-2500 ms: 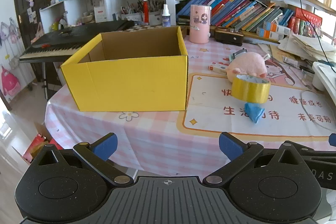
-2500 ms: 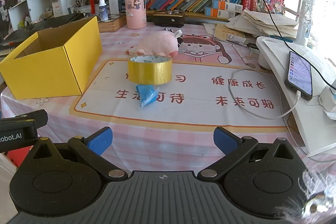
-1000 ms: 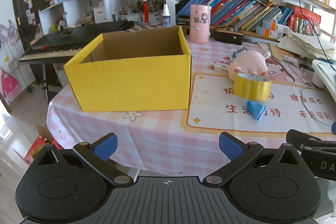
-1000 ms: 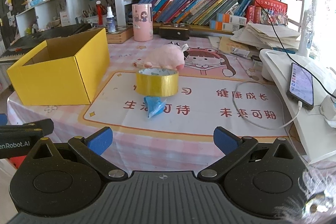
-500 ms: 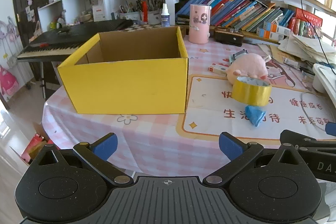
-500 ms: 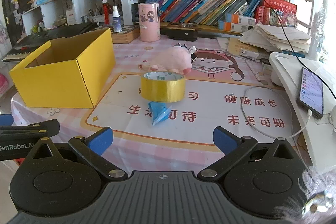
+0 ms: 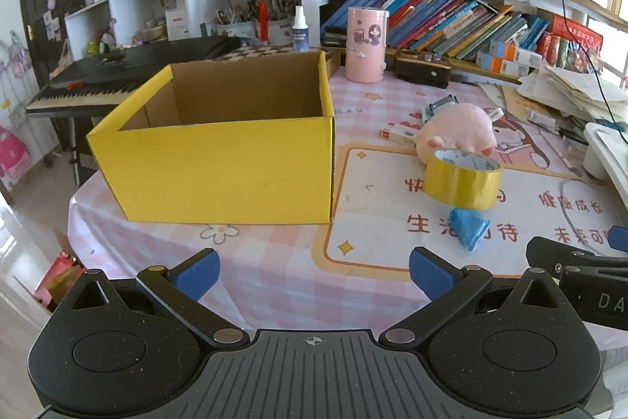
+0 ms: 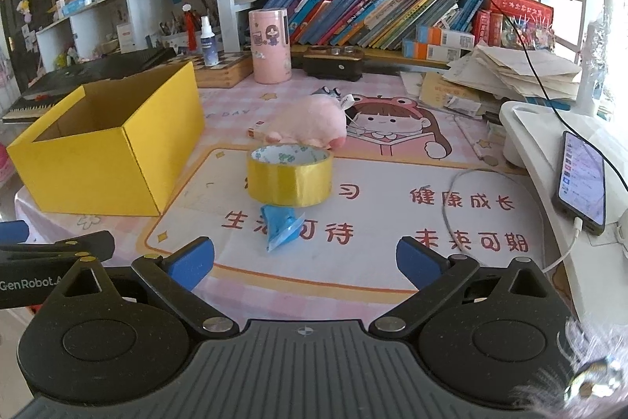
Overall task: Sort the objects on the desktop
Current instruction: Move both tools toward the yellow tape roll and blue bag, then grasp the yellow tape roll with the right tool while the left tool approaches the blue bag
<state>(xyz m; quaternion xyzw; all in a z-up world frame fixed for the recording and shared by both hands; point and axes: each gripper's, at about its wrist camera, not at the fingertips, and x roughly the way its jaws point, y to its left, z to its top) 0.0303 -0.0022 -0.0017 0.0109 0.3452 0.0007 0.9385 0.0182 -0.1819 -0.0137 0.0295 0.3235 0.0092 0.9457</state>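
An open, empty yellow cardboard box (image 7: 219, 167) stands on the left of the table; it also shows in the right wrist view (image 8: 98, 167). A roll of yellow tape (image 8: 289, 179) stands on the printed mat, with a blue crumpled packet (image 8: 280, 225) just in front of it and a pink plush toy (image 8: 310, 123) behind it. The tape (image 7: 463, 183), packet (image 7: 469, 228) and plush (image 7: 459, 132) show in the left wrist view too. My left gripper (image 7: 312, 271) is open and empty before the box. My right gripper (image 8: 304, 260) is open and empty, short of the packet.
A pink cylinder tin (image 8: 271, 46), a spray bottle (image 8: 208, 42) and a dark case (image 8: 333, 63) stand at the back before rows of books. A phone (image 8: 581, 179) on a white stand with a cable lies at right. A keyboard (image 7: 125, 73) sits beyond the table's left edge.
Both grippers have moved forward toward the table, so the box, tape and packet look larger and closer. Both stay open and empty. Nothing on the table has moved.
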